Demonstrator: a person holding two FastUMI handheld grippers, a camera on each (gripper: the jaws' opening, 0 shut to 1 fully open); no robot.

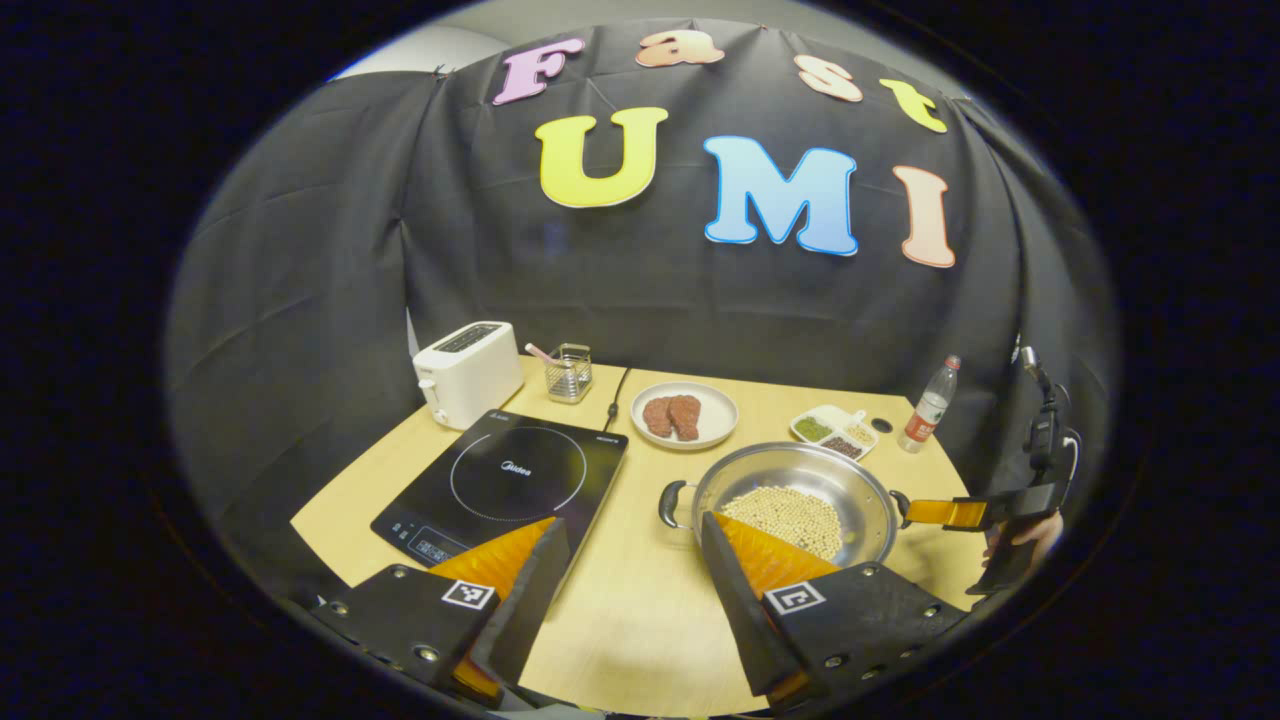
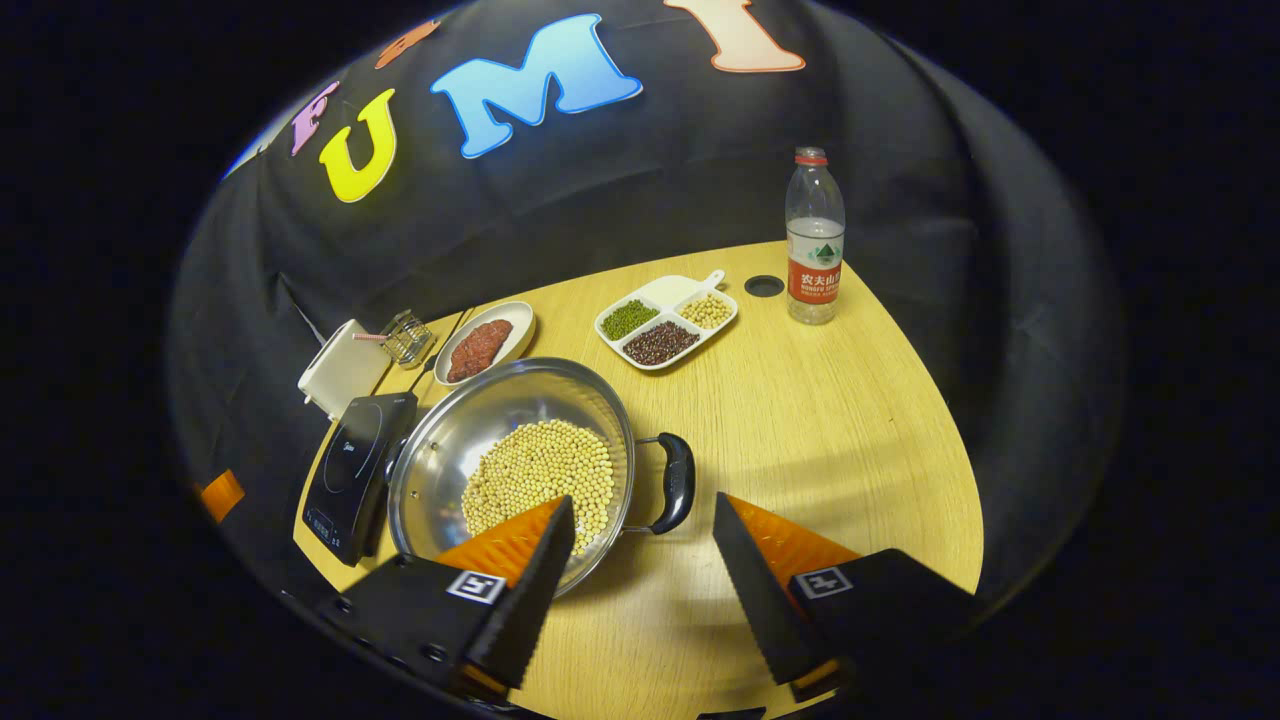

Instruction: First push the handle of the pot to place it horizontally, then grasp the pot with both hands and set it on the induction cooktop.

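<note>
The pot (image 1: 795, 495), with pale beans inside, stands on the wooden surface (image 2: 820, 420) just to the right of the induction cooktop (image 1: 505, 480), near but apart from it as far as I can judge. Its two handles lie on a left-right line in the left gripper view: one handle (image 1: 672, 503) toward the cooktop, the other on the far right side.

The left claw (image 1: 630, 560) is released and holds nothing; the pot is ahead and a little to its right, so the left handle is the nearer one for this hand. The right claw (image 2: 640, 540) is also released and empty, and the right handle (image 2: 676, 482) lies just ahead, between its fingers' lines but not yet touched. In my judgement the coming move is to close each claw on its own handle.
</note>
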